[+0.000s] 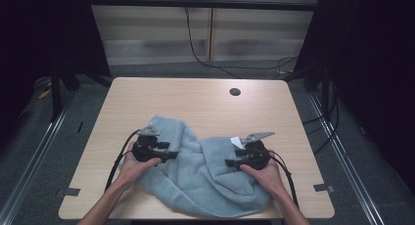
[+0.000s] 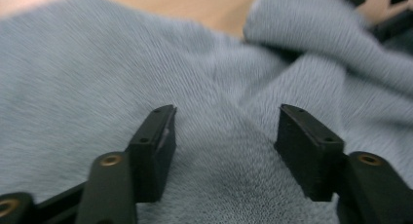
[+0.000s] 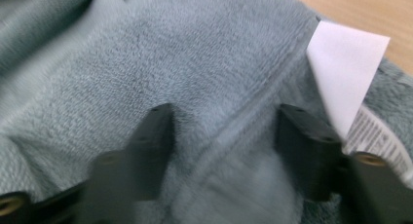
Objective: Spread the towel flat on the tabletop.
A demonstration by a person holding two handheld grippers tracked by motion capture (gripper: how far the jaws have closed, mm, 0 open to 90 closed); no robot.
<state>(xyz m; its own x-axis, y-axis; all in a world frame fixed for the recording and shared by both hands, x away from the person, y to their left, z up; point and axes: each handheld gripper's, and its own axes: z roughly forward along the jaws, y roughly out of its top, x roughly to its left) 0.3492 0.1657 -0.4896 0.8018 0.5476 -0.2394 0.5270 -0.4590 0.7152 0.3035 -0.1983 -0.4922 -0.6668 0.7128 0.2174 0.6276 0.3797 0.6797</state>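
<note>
- Towel: one, blue-grey, crumpled on near half of table; one white label.
- Left gripper, right gripper: jaws apart over towel, nothing clamped.
- Light wood tabletop; dark room, grey floor.

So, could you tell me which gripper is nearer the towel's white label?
Right. The right gripper sits just below the white label; the left gripper is across the towel.

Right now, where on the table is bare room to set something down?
The far half of the table, between the towel and the round hole, is bare. So are narrow strips along the left and right edges. The near middle is crowded by the towel and both hands.
</note>
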